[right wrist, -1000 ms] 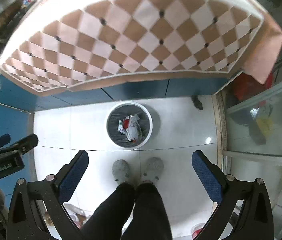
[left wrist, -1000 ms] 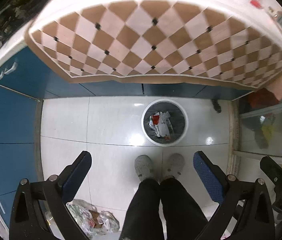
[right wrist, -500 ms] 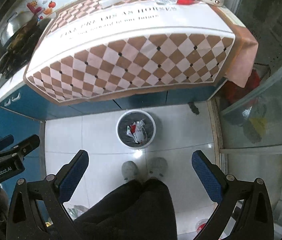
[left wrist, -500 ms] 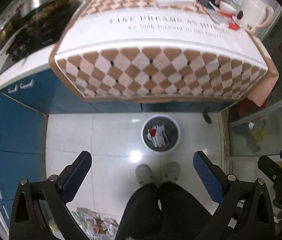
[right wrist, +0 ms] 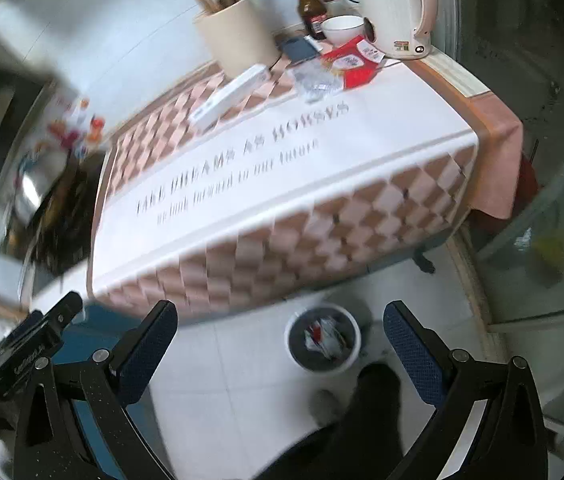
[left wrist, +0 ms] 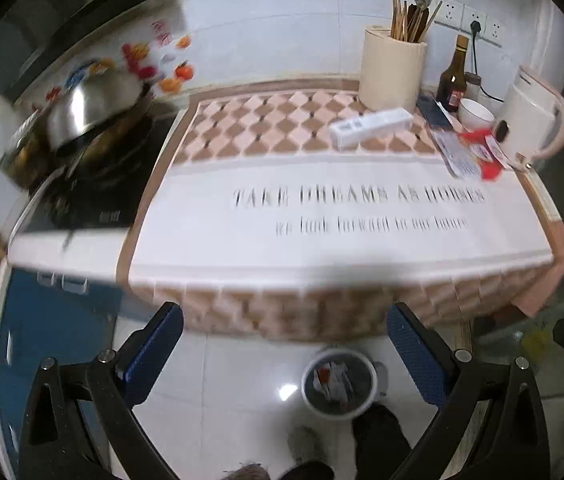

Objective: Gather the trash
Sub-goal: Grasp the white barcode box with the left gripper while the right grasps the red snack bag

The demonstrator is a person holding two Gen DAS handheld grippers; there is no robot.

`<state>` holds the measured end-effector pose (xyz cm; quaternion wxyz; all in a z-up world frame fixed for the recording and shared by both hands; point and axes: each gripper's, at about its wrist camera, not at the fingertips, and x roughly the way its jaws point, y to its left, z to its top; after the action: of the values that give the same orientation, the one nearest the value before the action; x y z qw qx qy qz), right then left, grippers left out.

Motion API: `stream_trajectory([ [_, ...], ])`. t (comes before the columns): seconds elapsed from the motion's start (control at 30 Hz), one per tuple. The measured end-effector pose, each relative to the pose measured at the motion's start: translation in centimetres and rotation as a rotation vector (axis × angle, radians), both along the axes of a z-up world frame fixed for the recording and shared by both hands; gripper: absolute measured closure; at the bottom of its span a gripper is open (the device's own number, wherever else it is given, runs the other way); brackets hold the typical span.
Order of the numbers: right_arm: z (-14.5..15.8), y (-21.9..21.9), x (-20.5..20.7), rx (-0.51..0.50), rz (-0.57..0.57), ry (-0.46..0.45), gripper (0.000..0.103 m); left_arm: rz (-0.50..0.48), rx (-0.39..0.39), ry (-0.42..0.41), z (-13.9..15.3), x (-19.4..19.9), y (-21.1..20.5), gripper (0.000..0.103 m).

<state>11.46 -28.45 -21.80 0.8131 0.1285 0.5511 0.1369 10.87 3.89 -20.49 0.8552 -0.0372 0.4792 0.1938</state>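
Left wrist view shows us our left hand-held gripper (left wrist: 284, 350) released, its blue-padded fingers spread wide with nothing between them, raised above the near edge of the surface (left wrist: 342, 236). Our right hand-held gripper (right wrist: 279, 346) is likewise spread and empty, and we judge both are held open and high so that we can reach across for the next piece of litter.

We see the trash still to collect at the far right of the surface: red wrappers (right wrist: 352, 66) and a crumpled clear wrapper (right wrist: 316, 80) lying just beside the white electric kettle (right wrist: 396, 4), in front of the small white bowl (right wrist: 342, 26) and the brown bottle (right wrist: 312, 6). A long white box (left wrist: 370, 126) rests near the cream utensil holder (left wrist: 392, 66); whether it counts as trash we cannot tell.

On the floor below, the white round trash bin (left wrist: 338, 386) stands close to the near edge, already holding wrappers, so it seems placed for dropping pieces straight down. Our shoes and dark trouser legs show beside it.
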Motion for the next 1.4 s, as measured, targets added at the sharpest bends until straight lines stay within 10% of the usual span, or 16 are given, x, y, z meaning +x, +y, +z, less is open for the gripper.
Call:
stream_trajectory([
  [0.3,-7.8,-1.3,22.8,0.043,-0.21,0.131,0.0,-0.164,0.298,0.15,-3.5,21.9,0.1,0.0],
  [0.63,-15.9,-1.5,42.6,-0.058,-0.345,0.205,0.0,-0.528,0.381,0.432,-12.6,41.0,-1.8,0.0],
  [0.73,-16.9,-0.3,44.9,-0.136,-0.36,0.191,0.0,-0.6,0.349,0.492,-14.5,42.7,-2.4,0.0],
  [0.9,-17.3,2.2,47.1,-0.215,-0.33,0.137,0.004,-0.604,0.222,0.502,-15.2,43.4,-2.3,0.046],
  [0.93,-17.1,2.5,47.2,-0.234,-0.335,0.114,0.012,-0.601,0.224,0.5,-15.2,43.2,-2.4,0.046],
  [1.03,-16.4,2.8,47.1,-0.287,-0.343,0.041,0.09,-0.556,0.213,0.478,-14.8,41.7,-2.2,0.048],
  [1.07,-16.5,2.7,46.9,-0.274,-0.345,0.036,0.097,-0.532,0.199,0.465,-14.4,41.2,-2.0,0.049],
  [1.4,-11.4,-0.1,39.8,-0.067,-0.317,-0.129,0.102,-0.332,0.03,0.258,-7.3,30.7,-1.0,0.051],
])
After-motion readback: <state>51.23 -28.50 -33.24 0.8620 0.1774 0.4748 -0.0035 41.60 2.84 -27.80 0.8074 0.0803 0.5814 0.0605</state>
